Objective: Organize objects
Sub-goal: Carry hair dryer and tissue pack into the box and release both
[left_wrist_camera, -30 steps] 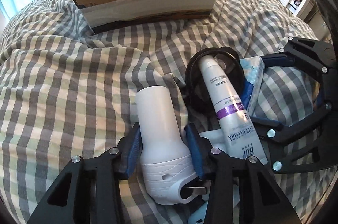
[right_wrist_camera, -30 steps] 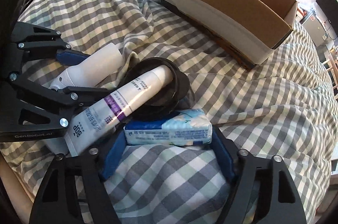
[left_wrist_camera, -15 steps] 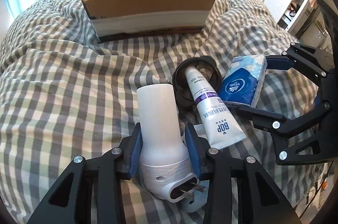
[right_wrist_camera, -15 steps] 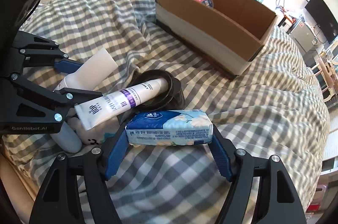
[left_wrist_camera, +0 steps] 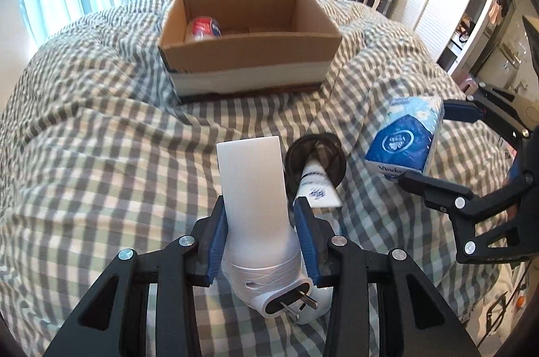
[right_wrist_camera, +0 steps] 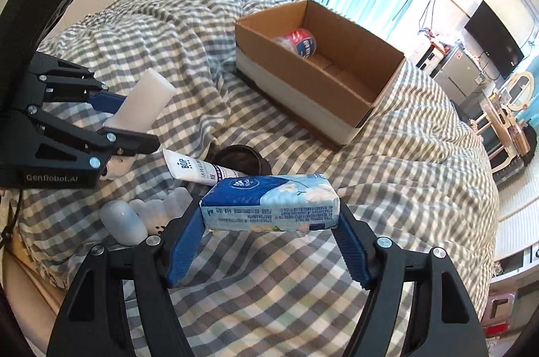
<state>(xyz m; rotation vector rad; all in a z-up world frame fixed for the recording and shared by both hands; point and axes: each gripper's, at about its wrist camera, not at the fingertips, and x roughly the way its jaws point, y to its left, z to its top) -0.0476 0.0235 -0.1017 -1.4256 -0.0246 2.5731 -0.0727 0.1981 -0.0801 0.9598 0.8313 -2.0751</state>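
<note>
Open brown cardboard box (left_wrist_camera: 249, 53) with a white lower band sits at the far side of the grey-and-white checked duvet (left_wrist_camera: 84, 154); a round red-and-blue wrapped item (left_wrist_camera: 203, 27) lies inside. Left gripper (left_wrist_camera: 259, 232): jaws clenched on the waist of a white plastic plug-in device (left_wrist_camera: 252, 188), prongs toward the camera, clear of the bedding. Right gripper (right_wrist_camera: 269, 232): jaws clamped on the ends of a blue-and-white soft tissue pack (right_wrist_camera: 269, 205), lengthwise, likely so it will not sag. White BOP tube (right_wrist_camera: 195, 170) rests across a black ring (right_wrist_camera: 241, 159), not yet collected.
</note>
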